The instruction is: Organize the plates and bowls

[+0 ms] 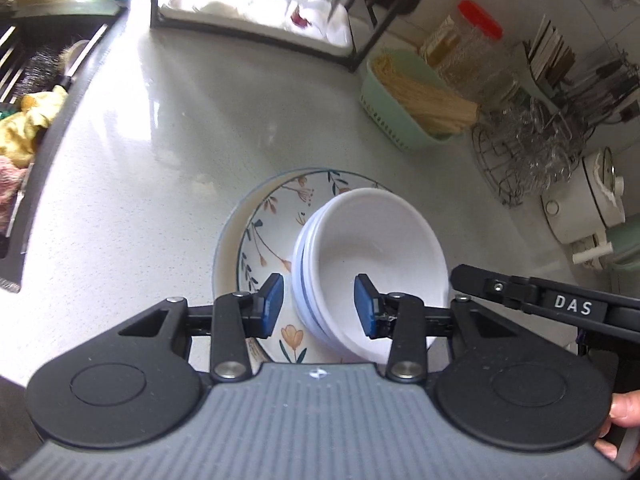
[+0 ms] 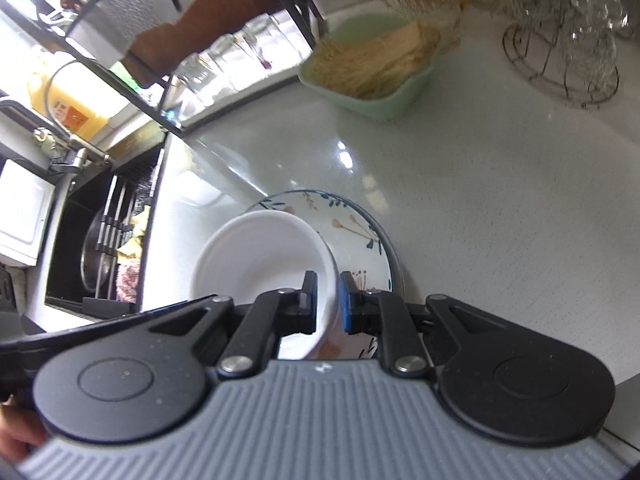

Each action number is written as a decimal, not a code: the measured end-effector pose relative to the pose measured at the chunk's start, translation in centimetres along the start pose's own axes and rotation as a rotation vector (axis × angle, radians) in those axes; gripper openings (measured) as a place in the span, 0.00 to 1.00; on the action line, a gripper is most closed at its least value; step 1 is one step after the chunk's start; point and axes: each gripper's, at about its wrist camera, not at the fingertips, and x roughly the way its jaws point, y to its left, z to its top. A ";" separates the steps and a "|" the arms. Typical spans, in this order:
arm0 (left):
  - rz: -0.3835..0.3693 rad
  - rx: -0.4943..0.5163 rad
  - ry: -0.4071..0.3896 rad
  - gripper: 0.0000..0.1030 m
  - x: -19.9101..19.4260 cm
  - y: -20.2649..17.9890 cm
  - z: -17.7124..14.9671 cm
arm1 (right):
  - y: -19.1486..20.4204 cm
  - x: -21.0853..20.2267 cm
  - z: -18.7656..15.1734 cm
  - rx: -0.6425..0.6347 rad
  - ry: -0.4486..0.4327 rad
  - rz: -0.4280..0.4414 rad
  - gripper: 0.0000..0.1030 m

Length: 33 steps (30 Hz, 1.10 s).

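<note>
A stack of white bowls [image 1: 372,256] with blue rim lines sits tilted on a floral plate [image 1: 276,216], which rests on a larger pale plate [image 1: 226,248] on the counter. My left gripper [image 1: 319,306] is open, its blue pads astride the near left rim of the bowl stack without closing on it. My right gripper [image 2: 328,304] is shut on the right rim of the top white bowl [image 2: 260,256], one pad inside and one outside. The floral plate [image 2: 360,232] shows beneath the bowl in the right wrist view.
A green basket of noodles [image 1: 408,96] and a wire rack of glasses [image 1: 528,152] stand at the right. A black shelf with upturned glasses [image 1: 260,4] stands at the back. The sink [image 2: 100,240] lies left of the counter, with cloths in it.
</note>
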 end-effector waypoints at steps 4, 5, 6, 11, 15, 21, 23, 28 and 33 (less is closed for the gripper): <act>0.034 0.013 -0.084 0.43 -4.0 -1.5 -1.3 | 0.4 -3.3 -0.5 -0.055 -0.055 0.038 0.15; 0.039 0.020 -0.106 0.43 -5.0 -1.9 -1.6 | 0.5 -4.2 -0.7 -0.070 -0.070 0.049 0.15; 0.047 0.029 -0.132 0.43 -6.1 -2.5 -2.0 | 0.6 -5.1 -0.9 -0.083 -0.086 0.062 0.15; 0.080 0.059 -0.251 0.43 -10.8 -5.4 -4.4 | 0.9 -9.8 -2.2 -0.153 -0.178 0.105 0.15; 0.099 0.085 -0.313 0.46 -13.7 -7.5 -6.7 | 1.1 -13.0 -3.5 -0.195 -0.233 0.121 0.15; 0.151 0.107 -0.418 0.53 -17.2 -9.9 -10.7 | 0.6 -16.8 -5.8 -0.245 -0.307 0.140 0.15; 0.165 0.103 -0.428 0.55 -18.0 -10.3 -12.2 | 0.4 -17.5 -6.7 -0.261 -0.323 0.132 0.18; 0.170 0.096 -0.431 0.73 -19.6 -11.2 -16.1 | -0.6 -19.7 -9.5 -0.281 -0.412 0.100 0.85; 0.196 0.079 -0.430 0.86 -20.9 -11.3 -19.0 | -1.1 -20.4 -11.8 -0.343 -0.425 0.064 0.84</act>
